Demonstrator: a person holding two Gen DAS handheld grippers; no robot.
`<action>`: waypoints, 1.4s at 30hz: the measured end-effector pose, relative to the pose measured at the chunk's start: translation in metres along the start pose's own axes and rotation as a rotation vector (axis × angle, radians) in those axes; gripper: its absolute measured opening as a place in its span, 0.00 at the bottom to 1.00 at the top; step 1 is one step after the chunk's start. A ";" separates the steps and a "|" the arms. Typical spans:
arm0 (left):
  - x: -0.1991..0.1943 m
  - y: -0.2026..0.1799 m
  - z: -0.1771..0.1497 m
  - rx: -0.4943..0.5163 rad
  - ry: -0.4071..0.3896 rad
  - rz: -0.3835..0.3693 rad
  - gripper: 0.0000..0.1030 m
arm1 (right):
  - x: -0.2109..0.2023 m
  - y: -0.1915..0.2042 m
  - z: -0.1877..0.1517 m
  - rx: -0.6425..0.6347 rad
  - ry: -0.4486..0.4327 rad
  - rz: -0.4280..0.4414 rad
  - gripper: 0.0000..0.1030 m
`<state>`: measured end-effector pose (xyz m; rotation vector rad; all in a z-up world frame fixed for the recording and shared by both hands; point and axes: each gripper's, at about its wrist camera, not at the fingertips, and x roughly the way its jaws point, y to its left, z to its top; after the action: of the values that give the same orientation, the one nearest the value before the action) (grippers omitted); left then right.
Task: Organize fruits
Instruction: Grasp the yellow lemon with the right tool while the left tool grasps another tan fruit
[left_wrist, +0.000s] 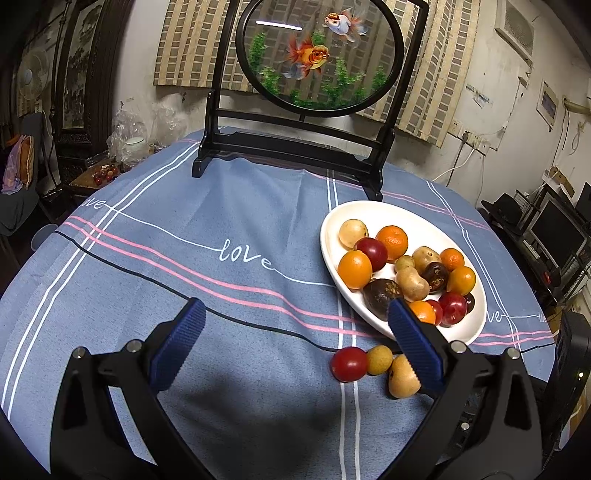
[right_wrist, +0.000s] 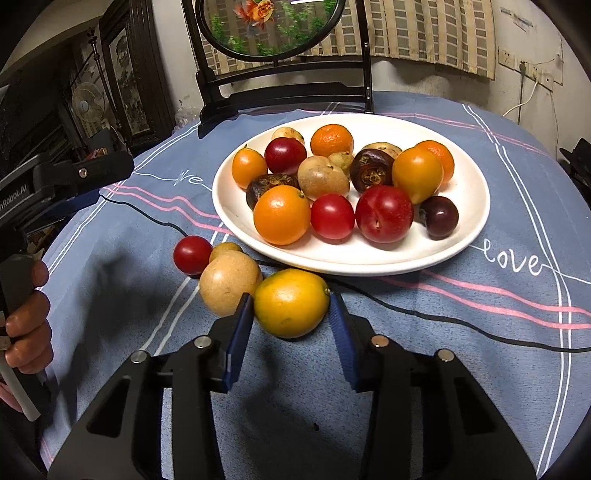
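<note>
Left wrist view
- Left tongs (left_wrist: 293, 332): spread wide, nothing between them, hanging over the blue-clothed surface (left_wrist: 221, 206).
- Plate (left_wrist: 369, 210): white, to the right, heaped with mixed fruit.
- Strays: red fruit (left_wrist: 348, 363), small yellow fruit (left_wrist: 379, 359) and tan fruit (left_wrist: 402, 376) lie on the cloth just beside the plate's near rim.

Right wrist view
- Right tongs (right_wrist: 291, 306): narrowed around the yellow-orange fruit (right_wrist: 291, 302); left pad touching it, right pad at its tip; firm pressure cannot be told.
- Fruit's place: on the cloth, just before the plate, touching the tan fruit.
- Step in hand: grasping a stray for the plate.
- Next move calls for: a secure grip, a lift over the rim, a bare spot among the crowd.
</note>
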<state>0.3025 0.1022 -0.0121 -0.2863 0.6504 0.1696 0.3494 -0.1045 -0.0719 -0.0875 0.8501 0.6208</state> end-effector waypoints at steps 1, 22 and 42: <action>0.000 0.000 0.000 -0.001 0.000 -0.002 0.98 | 0.000 0.001 -0.001 -0.002 0.000 -0.002 0.41; 0.004 -0.096 -0.062 0.492 0.102 -0.168 0.47 | -0.032 -0.037 -0.005 0.181 -0.048 0.005 0.41; 0.037 -0.099 -0.067 0.467 0.184 -0.198 0.43 | -0.034 -0.041 -0.005 0.206 -0.026 0.005 0.41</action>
<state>0.3175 -0.0107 -0.0653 0.0865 0.8180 -0.2015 0.3517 -0.1560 -0.0577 0.1090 0.8851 0.5344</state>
